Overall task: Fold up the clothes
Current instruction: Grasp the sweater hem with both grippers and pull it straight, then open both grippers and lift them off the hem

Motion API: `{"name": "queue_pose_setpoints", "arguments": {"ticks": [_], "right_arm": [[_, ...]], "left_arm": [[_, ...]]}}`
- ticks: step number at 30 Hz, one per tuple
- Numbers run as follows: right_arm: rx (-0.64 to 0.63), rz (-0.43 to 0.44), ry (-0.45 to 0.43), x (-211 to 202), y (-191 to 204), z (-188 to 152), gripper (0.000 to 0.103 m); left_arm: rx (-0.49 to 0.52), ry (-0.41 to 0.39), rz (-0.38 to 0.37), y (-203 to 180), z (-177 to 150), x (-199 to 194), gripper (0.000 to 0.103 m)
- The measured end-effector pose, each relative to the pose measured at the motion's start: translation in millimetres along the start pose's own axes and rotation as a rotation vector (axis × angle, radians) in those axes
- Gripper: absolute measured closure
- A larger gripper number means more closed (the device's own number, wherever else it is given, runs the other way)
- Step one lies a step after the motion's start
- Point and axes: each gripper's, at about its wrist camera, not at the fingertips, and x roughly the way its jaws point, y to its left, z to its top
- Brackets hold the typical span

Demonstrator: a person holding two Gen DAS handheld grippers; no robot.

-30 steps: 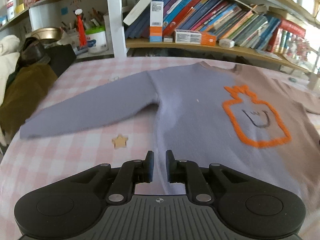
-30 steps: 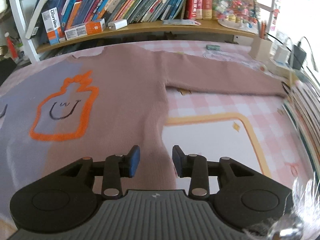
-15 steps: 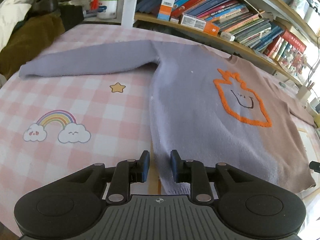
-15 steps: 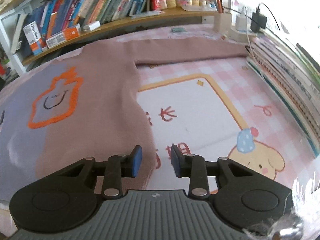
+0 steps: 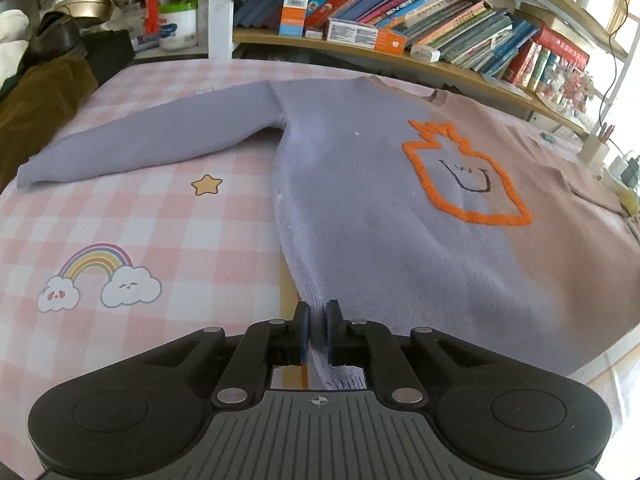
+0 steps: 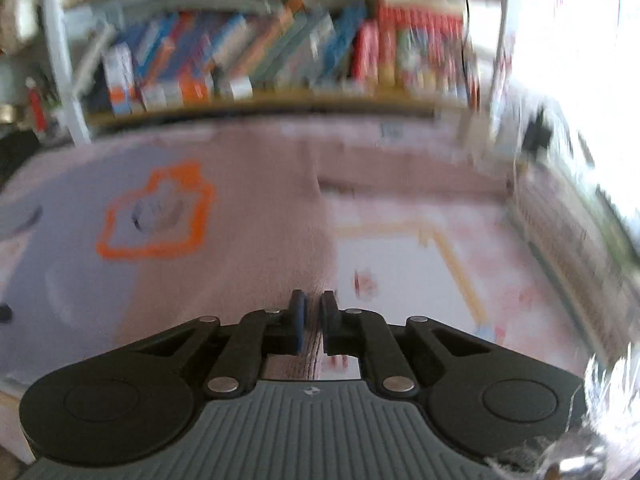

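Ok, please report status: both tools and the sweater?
Left tool shut on purple-and-pink knit sweater hem corner. Right tool shut on opposite hem corner. Sweater flat, sleeves spread, nothing in the way.

the right wrist view is motion-blurred: book spines at twelve o'clock are unreadable. the sweater's right sleeve runs off the left wrist view at three o'clock, its hem corner hidden behind the left gripper.

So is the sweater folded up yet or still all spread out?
Still spread out. The sweater lies flat on the checked tablecloth, its purple sleeve stretched straight out sideways and the orange picture fully showing.
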Motion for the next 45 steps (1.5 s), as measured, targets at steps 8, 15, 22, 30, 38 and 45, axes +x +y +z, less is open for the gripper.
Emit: {"name": "queue_pose_setpoints", "arguments": {"ticks": [8, 15, 22, 30, 38, 45], "right_arm": [[0.058, -0.040, 0.116, 25.1, -5.5, -19.4, 0.081], [0.064, -0.063, 0.078, 17.5, 3.1, -22.3, 0.061], [0.064, -0.073, 0.002, -5.1, 16.0, -17.8, 0.026], [0.044, -0.044, -0.017, -27.6, 34.7, -20.2, 0.018], [0.004, -0.111, -0.027, -38.9, 45.2, -33.0, 0.000], [-0.014, -0.046, -0.025, -32.2, 40.6, -26.9, 0.000]], "left_arm": [[0.029, -0.003, -0.026, -0.7, 2.1, -4.4, 0.085], [0.042, 0.006, -0.003, -3.7, -3.6, -0.4, 0.097], [0.157, -0.067, 0.019, -19.8, -4.1, -16.3, 0.079], [0.220, -0.150, 0.040, -35.5, -10.3, -44.6, 0.036], [0.226, -0.155, 0.055, -41.8, -22.5, -58.2, 0.009], [0.194, -0.165, 0.084, -54.8, -22.1, -62.0, 0.004]]}}
